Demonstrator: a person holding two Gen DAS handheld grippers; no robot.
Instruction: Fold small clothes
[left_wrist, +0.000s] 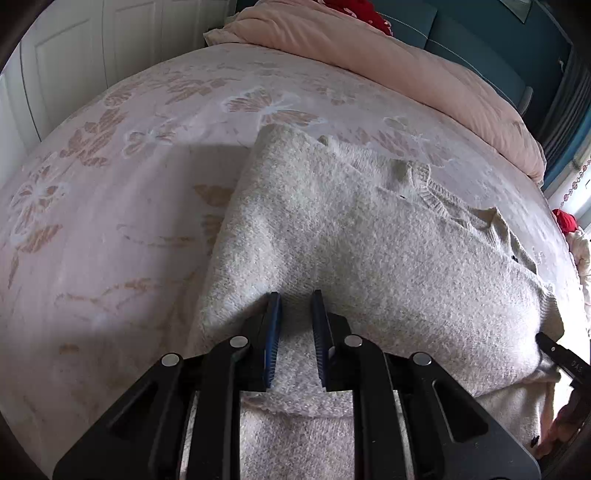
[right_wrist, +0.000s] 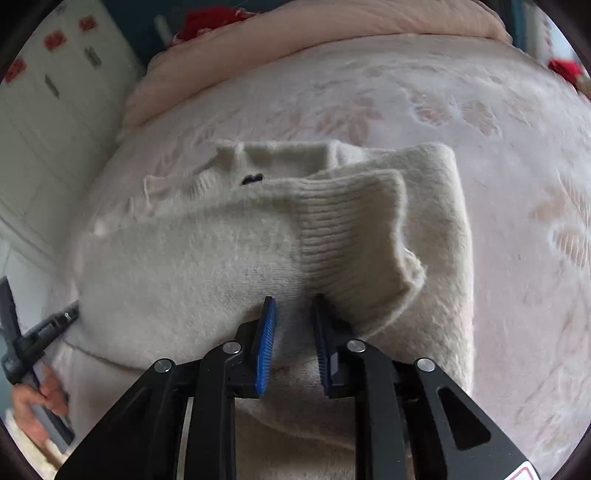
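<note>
Lying partly folded on a bed (left_wrist: 110, 229) with a pale pink butterfly-and-flower cover, a fuzzy cream knitted sweater (left_wrist: 332, 236) took up the near middle of both views. The left claw (left_wrist: 295, 295) pointed steeply down at the sweater's near hem, its blue-padded fingers (left_wrist: 272, 332) drawn close together with a ridge of the knit bunched between them, so it appeared to have pinched the fabric. The right claw (right_wrist: 291, 301) stood likewise narrow, its blue pads (right_wrist: 266, 343) set on either side of a fold of the sweater (right_wrist: 177, 258) just beside the ribbed cuff (right_wrist: 351, 243) of a sleeve laid across the body; the cloth rose between the pads and seemed gripped. In the right view the cuff lay right of the middle, and a small black mark (right_wrist: 252, 179) showed near the collar at the far side. A rolled pink quilt (left_wrist: 424, 77) lay along the bed's far edge. A person's hand (right_wrist: 37, 402) held the other claw's handle at the left edge of the right view.
</note>
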